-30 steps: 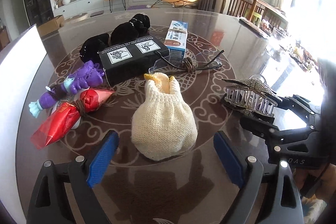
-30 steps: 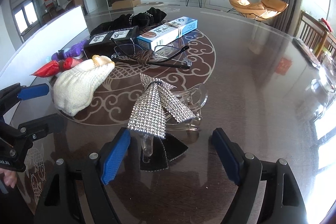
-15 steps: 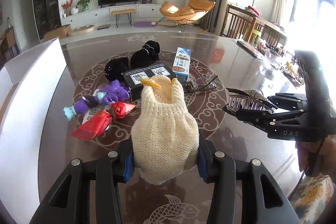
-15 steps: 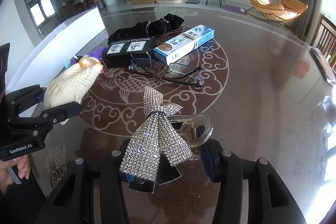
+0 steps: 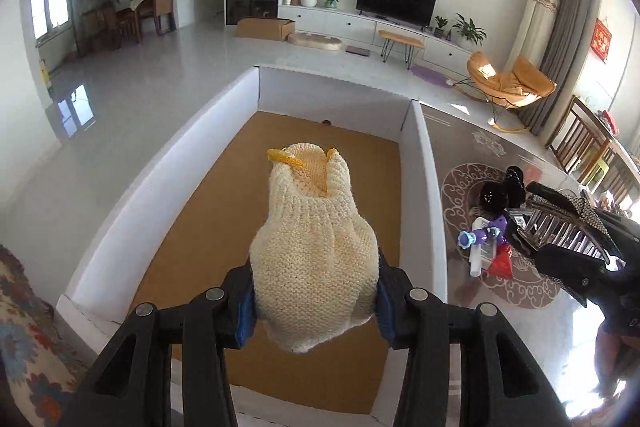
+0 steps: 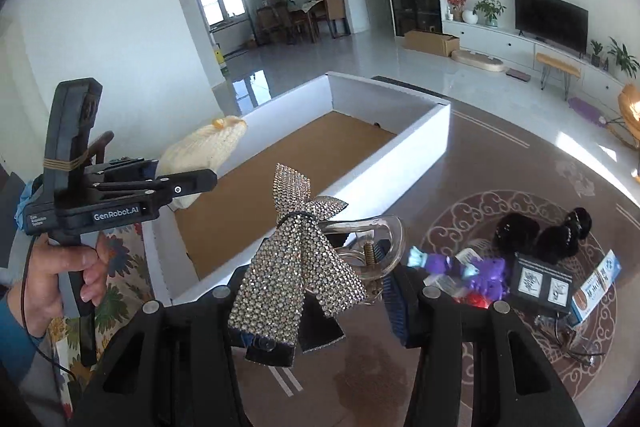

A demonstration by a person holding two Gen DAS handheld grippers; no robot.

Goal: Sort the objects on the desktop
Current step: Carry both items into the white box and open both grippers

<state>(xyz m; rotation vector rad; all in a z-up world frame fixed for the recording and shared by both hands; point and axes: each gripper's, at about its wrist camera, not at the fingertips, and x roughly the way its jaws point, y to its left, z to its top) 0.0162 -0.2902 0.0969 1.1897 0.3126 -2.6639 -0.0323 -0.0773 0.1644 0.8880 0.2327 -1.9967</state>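
Your left gripper (image 5: 316,301) is pointing steeply downward, its blue pads (image 5: 245,311) pressing in on both sides of what it is carrying. Your left hand (image 6: 60,279) is wrapping around its handle, fingers curled. Your right gripper (image 6: 316,303) is tilting downward too, jaws clamping its load, just beside the left one.

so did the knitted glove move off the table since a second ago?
Yes. The knitted glove, shut in the left tongs, is now above the white box.
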